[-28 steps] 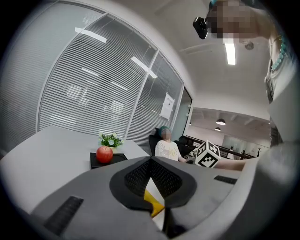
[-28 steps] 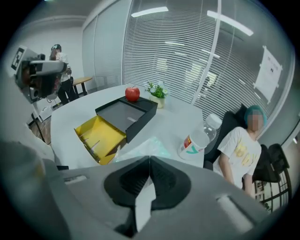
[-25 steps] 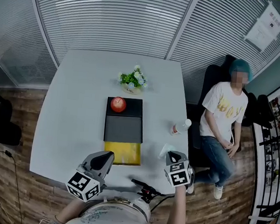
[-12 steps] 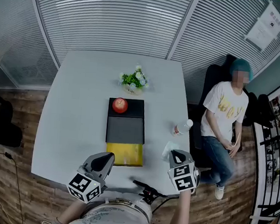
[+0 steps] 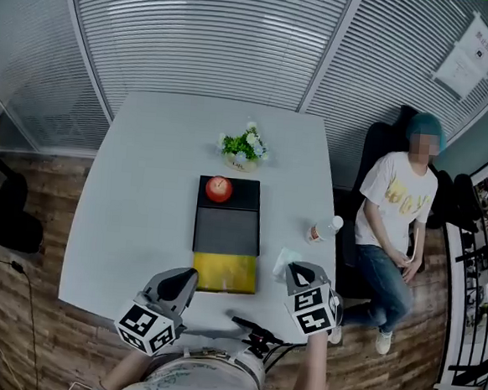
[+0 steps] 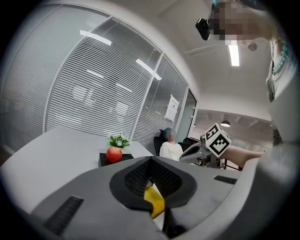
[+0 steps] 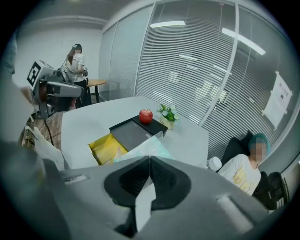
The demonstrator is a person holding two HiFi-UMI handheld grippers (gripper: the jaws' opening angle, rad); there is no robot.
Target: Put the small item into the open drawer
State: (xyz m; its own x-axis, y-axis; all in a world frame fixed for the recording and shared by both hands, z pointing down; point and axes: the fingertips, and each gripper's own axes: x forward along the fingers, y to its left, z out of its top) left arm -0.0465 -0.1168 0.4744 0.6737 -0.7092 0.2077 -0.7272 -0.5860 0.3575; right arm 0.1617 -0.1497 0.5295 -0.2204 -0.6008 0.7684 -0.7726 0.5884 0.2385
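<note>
Yellow open drawer (image 5: 223,272) sticks out of the near end of the flat black box (image 5: 227,229), and I only see yellow lining in it. A red apple (image 5: 218,189) sits on the box's far end. My right gripper (image 7: 149,159) is clenched on the thin pale plastic packet (image 7: 143,206), just right of the drawer. The packet's long axis runs along the jaws, free end pointing far-left. My left gripper (image 6: 150,161) is closed on nothing.

Red apple (image 5: 218,188), yellow drawer (image 5: 224,272), dark grey cabinet (image 5: 227,229), white table (image 5: 143,199), pale aqua-white packet (image 7: 149,149)

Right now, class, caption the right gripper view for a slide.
Right tongs pinch a pale packet; open yellow drawer, black box and apple beyond.
</note>
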